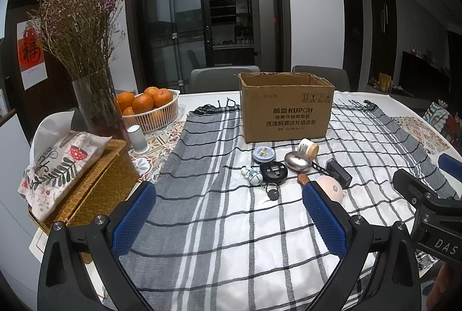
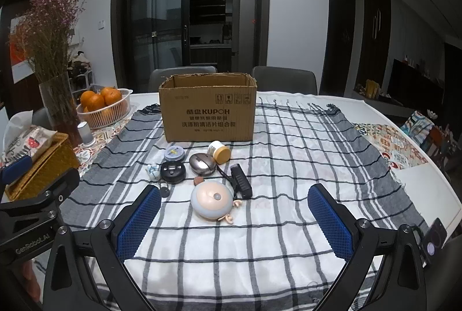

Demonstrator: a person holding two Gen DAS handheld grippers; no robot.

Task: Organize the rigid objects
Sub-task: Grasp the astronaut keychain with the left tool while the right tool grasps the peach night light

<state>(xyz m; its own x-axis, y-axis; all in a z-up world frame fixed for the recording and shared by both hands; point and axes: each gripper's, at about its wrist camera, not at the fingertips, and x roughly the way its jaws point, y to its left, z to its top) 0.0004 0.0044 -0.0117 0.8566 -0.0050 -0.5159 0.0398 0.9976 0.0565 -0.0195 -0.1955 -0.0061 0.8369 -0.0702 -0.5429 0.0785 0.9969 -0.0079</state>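
An open cardboard box (image 1: 286, 109) (image 2: 208, 112) stands on a checked cloth (image 2: 288, 155). In front of it lie small objects: a round tin (image 2: 174, 153), a white jar with a tan lid (image 2: 219, 151), a silver oval case (image 2: 202, 164), a black round device (image 2: 172, 171), a black rectangular block (image 2: 241, 184), a pink-and-grey round toy (image 2: 212, 202), a small white figurine (image 1: 251, 174) and a key (image 1: 272, 193). My left gripper (image 1: 228, 213) is open and empty, short of the objects. My right gripper (image 2: 234, 213) is open and empty, just before the round toy.
At the left stand a vase of dried flowers (image 1: 86, 57), a white basket of oranges (image 1: 153, 109), a small white cup (image 1: 135, 138) and a wicker tissue box (image 1: 86, 184). Two chairs (image 2: 284, 78) stand behind the table. The table edge (image 2: 433, 181) runs at the right.
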